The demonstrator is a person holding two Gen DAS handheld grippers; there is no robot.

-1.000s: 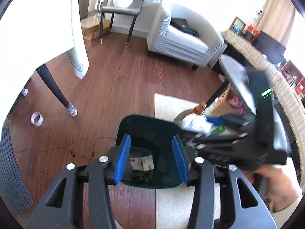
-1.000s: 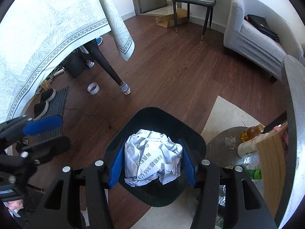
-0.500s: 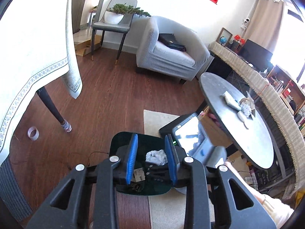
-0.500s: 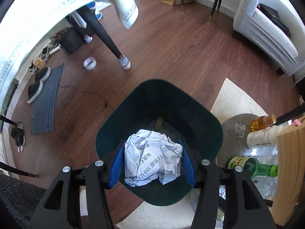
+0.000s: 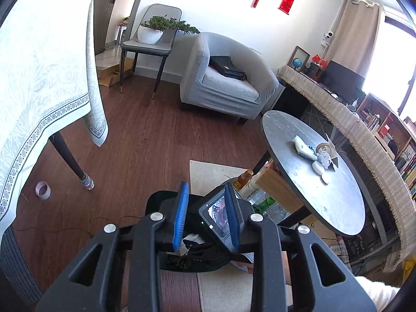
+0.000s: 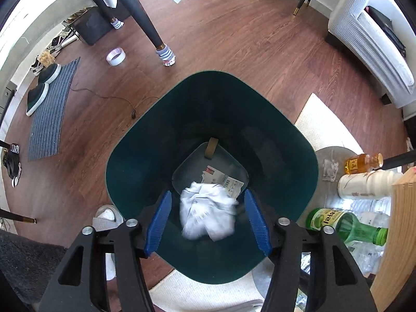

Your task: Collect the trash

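Paper dropped in bin
Our right gripper hung open over the dark green plastic bin, the crumpled white paper ball falling free; our empty left gripper stood partly open, and scraps remained on the round grey tabletop.

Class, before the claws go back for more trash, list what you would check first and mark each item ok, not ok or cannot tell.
1. Right claw open: ok, its jaws stand wide apart.
2. Paper ball free of the fingers: ok, gaps show on both sides; it looks blurred, as if falling.
3. Ball over the bin: ok, it lies inside the rim.
4. Left claw empty: ok, nothing sits between its blue pads.
5. Trash left on the round table: ok, a wrapper and crumpled paper lie there.
6. Ball settled at the bin bottom: cannot tell.
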